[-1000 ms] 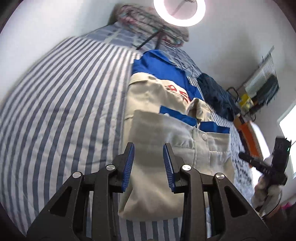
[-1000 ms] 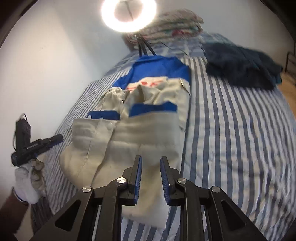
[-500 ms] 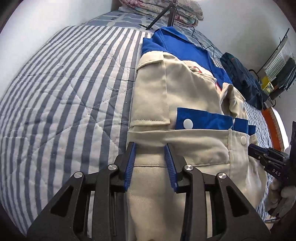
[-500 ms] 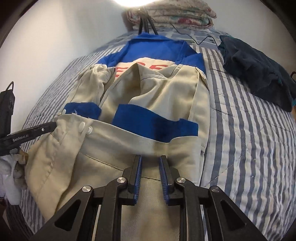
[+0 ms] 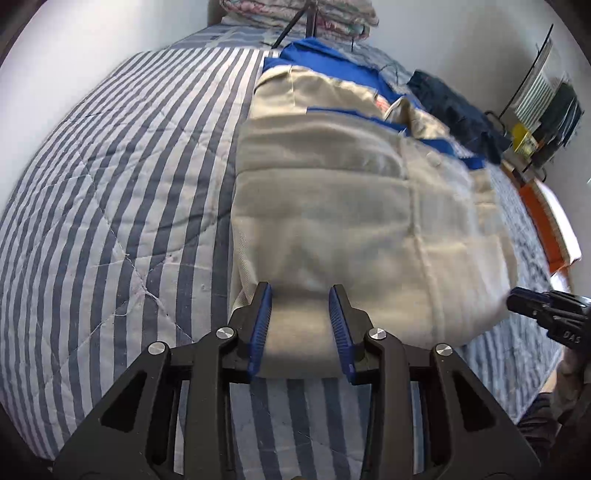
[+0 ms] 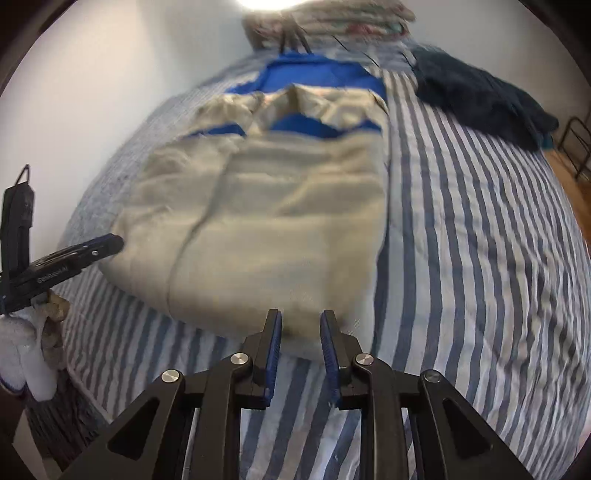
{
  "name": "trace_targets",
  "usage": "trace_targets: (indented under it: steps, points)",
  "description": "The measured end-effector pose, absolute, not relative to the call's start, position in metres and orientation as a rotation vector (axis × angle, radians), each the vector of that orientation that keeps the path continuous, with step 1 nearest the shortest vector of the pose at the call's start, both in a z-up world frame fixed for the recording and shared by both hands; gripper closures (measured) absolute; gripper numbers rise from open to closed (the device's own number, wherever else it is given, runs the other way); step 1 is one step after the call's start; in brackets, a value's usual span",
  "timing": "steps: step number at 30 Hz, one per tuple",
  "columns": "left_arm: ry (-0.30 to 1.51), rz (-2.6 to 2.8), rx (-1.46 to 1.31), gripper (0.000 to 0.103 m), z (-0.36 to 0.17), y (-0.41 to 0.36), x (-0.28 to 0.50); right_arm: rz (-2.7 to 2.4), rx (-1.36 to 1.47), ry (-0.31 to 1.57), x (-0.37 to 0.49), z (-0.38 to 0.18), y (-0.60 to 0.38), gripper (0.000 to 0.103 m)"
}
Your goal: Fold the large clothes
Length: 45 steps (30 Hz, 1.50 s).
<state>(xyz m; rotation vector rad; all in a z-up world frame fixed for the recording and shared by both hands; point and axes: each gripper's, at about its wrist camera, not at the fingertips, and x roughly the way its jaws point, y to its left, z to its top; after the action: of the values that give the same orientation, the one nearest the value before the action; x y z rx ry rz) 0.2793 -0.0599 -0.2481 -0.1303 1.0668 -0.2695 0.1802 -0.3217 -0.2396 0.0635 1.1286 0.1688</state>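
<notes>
While both grippers tilt steeply down toward the bed, the left gripper (image 5: 300, 325) hangs over the near hem of the beige cotton work jacket with blue panels (image 5: 332, 206). Its blue-padded fingers (image 5: 260, 325) stand partly apart, and a fold of the beige hem lies in the gap between them; whether the pads actually press on the cloth cannot be told from the left wrist view. From the right wrist view, this gripper shows at the left edge as a black clamp carried by a hand in a white knit glove (image 6: 22, 354), its tips just beside the jacket's edge.

The right gripper (image 6: 300, 343) points down at the opposite near corner of the jacket (image 6: 266, 221). Its fingers (image 6: 274, 343) are only narrowly parted, with the beige edge showing right at their tips; contact is unclear because that picture is blurred.

The jacket lies folded lengthwise on the blue-and-white striped quilted bedspread (image 5: 110, 192), its blue collar part away from the grippers toward the wall. A dark navy crumpled garment (image 6: 480, 96) rests on the bedspread well apart from it, and a stack of patterned folded bedding (image 5: 299, 13) sits at the head of the bed.
</notes>
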Motion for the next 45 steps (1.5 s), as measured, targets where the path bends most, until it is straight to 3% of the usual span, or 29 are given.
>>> trace_targets:
  steps: [5,10,12,21,25,27,35,45]
  points:
    - [1.1,-0.24,-0.206,0.068,-0.248,-0.057,0.287,0.12,0.05,1.185,0.189,-0.256,-0.318,0.081]
    - [1.071,-0.24,-0.276,0.068,-0.214,-0.039,0.276,0.095,-0.021,1.128,0.179,-0.225,-0.307,0.079]
    - [1.027,-0.241,-0.272,0.068,-0.189,-0.034,0.268,0.104,-0.024,1.072,0.168,-0.207,-0.303,0.069]
    - [0.864,-0.287,-0.282,0.068,-0.065,-0.025,0.238,0.111,-0.035,0.805,0.132,-0.094,-0.296,0.047]
    - [0.828,-0.326,-0.309,0.062,-0.027,-0.029,0.232,0.127,0.004,0.741,0.12,-0.049,-0.299,0.045]
    - [0.81,-0.337,-0.291,0.061,-0.012,-0.032,0.23,0.124,0.003,0.717,0.116,-0.031,-0.3,0.035]
    - [0.76,-0.377,-0.239,0.061,0.025,-0.03,0.237,0.102,0.004,0.661,0.106,0.015,-0.305,0.035]
    - [0.768,-0.388,-0.239,0.061,0.038,-0.009,0.28,0.083,-0.016,0.69,0.131,0.027,-0.302,0.038]
